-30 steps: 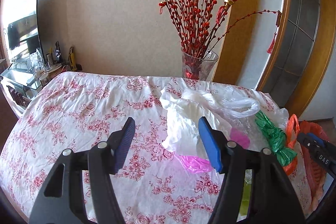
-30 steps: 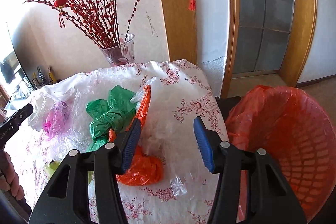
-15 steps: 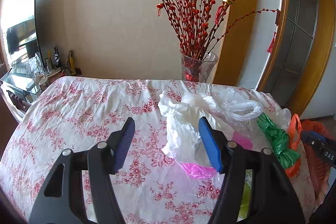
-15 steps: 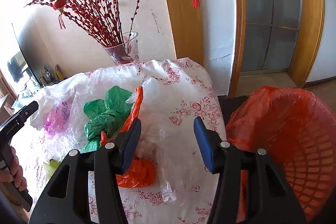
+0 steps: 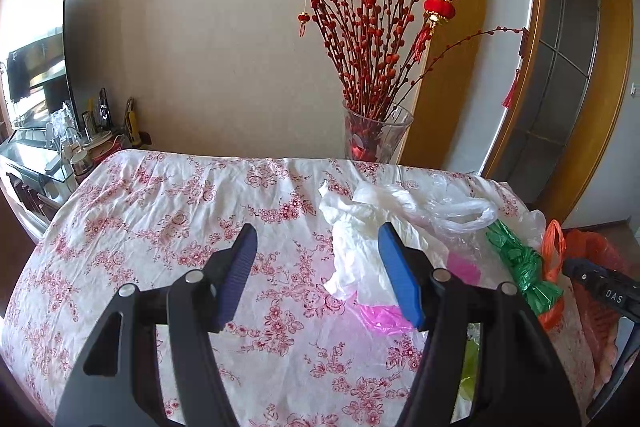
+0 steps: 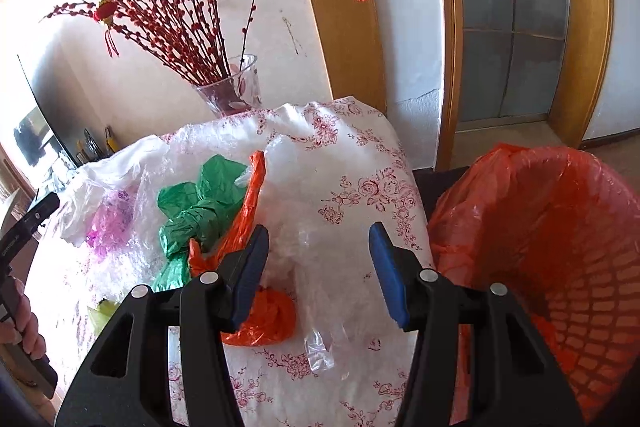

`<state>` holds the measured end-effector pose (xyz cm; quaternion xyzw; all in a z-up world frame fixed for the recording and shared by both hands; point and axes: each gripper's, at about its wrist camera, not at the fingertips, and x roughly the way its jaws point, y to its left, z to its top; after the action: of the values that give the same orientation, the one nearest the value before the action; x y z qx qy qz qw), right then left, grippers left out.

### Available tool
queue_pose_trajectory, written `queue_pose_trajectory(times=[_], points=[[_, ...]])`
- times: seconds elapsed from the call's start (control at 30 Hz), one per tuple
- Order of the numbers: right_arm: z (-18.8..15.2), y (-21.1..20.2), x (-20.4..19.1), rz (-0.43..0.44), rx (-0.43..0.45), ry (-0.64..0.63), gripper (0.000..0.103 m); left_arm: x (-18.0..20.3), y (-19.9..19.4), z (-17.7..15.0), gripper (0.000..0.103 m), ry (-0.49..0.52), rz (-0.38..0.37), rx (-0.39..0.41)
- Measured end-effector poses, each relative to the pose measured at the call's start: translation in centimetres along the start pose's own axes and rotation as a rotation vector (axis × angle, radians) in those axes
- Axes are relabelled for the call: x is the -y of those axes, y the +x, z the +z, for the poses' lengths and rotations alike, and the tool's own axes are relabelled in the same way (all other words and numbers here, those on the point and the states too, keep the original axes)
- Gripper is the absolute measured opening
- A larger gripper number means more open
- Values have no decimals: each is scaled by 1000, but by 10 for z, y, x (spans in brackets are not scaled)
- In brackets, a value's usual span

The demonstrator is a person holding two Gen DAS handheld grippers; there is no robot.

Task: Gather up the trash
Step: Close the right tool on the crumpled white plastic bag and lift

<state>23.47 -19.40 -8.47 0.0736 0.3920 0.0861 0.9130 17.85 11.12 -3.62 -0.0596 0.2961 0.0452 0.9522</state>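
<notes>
Both hand-held grippers hang over the desk [image 5: 168, 211] with its pink-flowered cloth, and neither one has anything in its grasp. The left hand-held gripper [image 5: 318, 277] stands with its jaws apart, blue pads bare — the crumpled white plastic bag [image 5: 360, 239] lies just beyond its right finger, a little ahead and to the right, not between the pads. Under that bag's near edge peeks a pink bag [image 5: 384, 315], close against the same finger's tip.

Over on the right, the right hand-held gripper [image 6: 320, 267] is open too, with nothing pinched. Below its gap lies clear crinkled plastic film [image 6: 316, 227] on the cloth. The orange bag [image 6: 260, 319] sits right by its left finger, partly tucked behind that pad, with a long orange twist running up and away from it. Beside that twist, further left, is the knotted green bag [image 6: 196, 211]. Further left again the pink and white bags lie in a heap.

The bin lined with an orange bag [image 6: 560, 247] stands off the desk's right edge — just beside the right finger, mouth open. At the far edge of the desk a glass vase of red berry branches [image 5: 376, 135] stands upright against the wall.
</notes>
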Motion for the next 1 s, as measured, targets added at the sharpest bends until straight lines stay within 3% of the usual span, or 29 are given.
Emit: queue_pose_trajectory(times=[0.2,0.47,0.53,0.6,0.7,1.0], points=[[-5,20,-3,45,-74,8,53,13,6,1,62,24,-40,-24],[-7,25,-10,68,-93,-27,30,29,31,-5,62,73,-59,-111],[-8,24,-10,75,-98,-38,17,30,35,-8,54,71,-68,-125],[-9,22,-8,70,-89,-35,10,29,37,-10,32,64,-88,-135],[-9,16,-4,57,-66,-18,8,28,34,-11,14,71,-104,-118],[-6,-5,4,-19,3,1,8,20,13,-8,8,85,-86,-42]])
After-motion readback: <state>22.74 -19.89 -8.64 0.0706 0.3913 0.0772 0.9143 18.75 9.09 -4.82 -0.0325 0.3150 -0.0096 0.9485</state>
